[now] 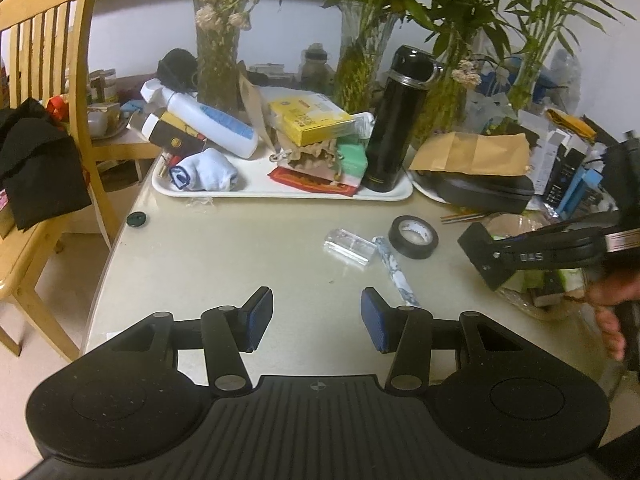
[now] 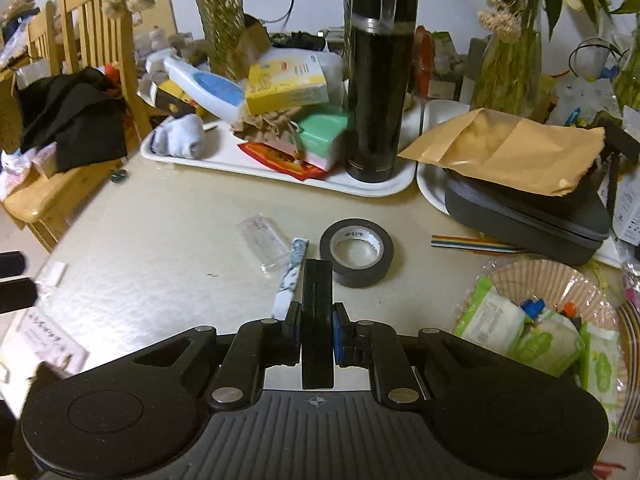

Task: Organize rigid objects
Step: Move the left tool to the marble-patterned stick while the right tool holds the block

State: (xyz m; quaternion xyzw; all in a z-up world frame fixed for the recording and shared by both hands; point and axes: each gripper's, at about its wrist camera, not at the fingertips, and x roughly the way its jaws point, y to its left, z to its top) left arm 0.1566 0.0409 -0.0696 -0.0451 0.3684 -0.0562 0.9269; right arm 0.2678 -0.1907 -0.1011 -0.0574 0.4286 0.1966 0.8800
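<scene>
My right gripper (image 2: 317,330) is shut on a thin flat black slab (image 2: 317,280), held edge-on above the table. The left wrist view shows that slab (image 1: 478,246) at the right, with a person's hand behind it. My left gripper (image 1: 316,316) hangs open over the bare table with nothing between its blue pads. Ahead of both lie a black tape roll (image 1: 413,237) (image 2: 356,252), a small clear plastic box (image 1: 350,246) (image 2: 264,240) and a marbled white stick (image 1: 396,272) (image 2: 290,276).
A white tray (image 1: 280,193) at the back holds a tall black flask (image 2: 378,80), a spray bottle, boxes and a sock. A dark zip case (image 2: 528,216) under a brown envelope sits at the right. A basket of packets (image 2: 540,320) is near right. A wooden chair (image 1: 80,80) stands at the left.
</scene>
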